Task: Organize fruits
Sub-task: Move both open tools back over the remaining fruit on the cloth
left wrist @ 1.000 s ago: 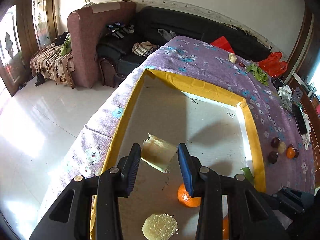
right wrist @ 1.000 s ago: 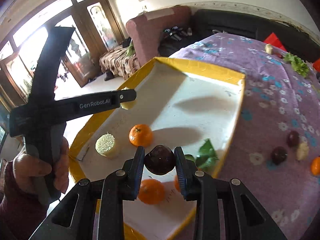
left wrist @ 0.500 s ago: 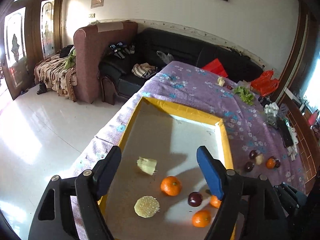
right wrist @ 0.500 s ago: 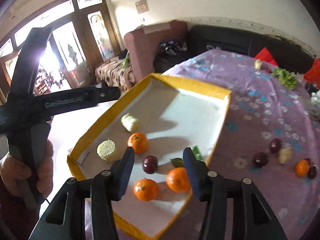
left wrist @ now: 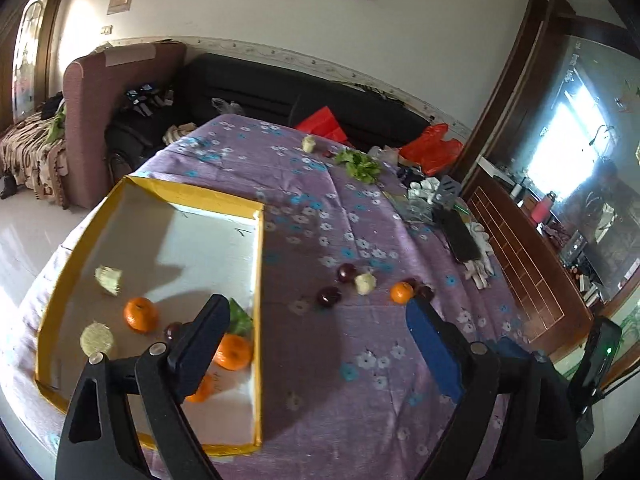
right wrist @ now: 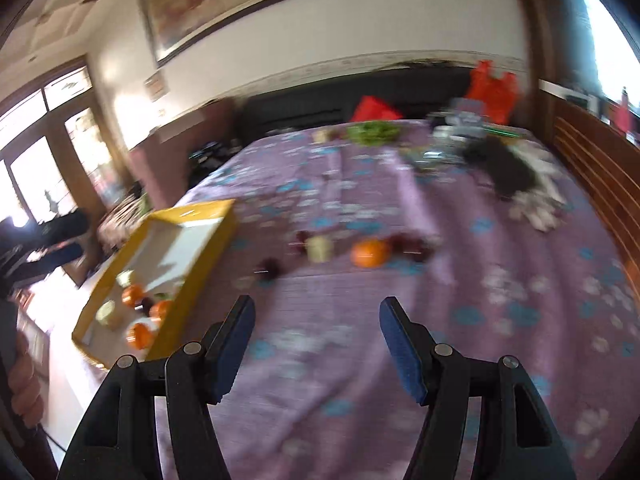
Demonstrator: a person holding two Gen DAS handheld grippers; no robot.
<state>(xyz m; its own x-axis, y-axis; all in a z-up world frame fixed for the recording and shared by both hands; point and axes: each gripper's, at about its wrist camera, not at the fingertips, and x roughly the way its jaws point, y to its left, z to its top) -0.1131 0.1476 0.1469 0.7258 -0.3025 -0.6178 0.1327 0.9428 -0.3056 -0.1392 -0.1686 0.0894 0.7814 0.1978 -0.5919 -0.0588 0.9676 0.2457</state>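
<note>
With both hand-held grippers, the left hand-held gripper (left wrist: 316, 330) and the right hand-held gripper (right wrist: 316, 326), just opened and empty, the step is fetching the next fruit: probably the orange (right wrist: 369, 253), lying blurred on the bench (left wrist: 352, 392) right of the yellow tray (left wrist: 259, 280).

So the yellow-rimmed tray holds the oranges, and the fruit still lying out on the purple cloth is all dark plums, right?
Not all plums. The left wrist view shows an orange among the dark plums on the purple cloth. The yellow-rimmed tray does hold oranges.
</note>
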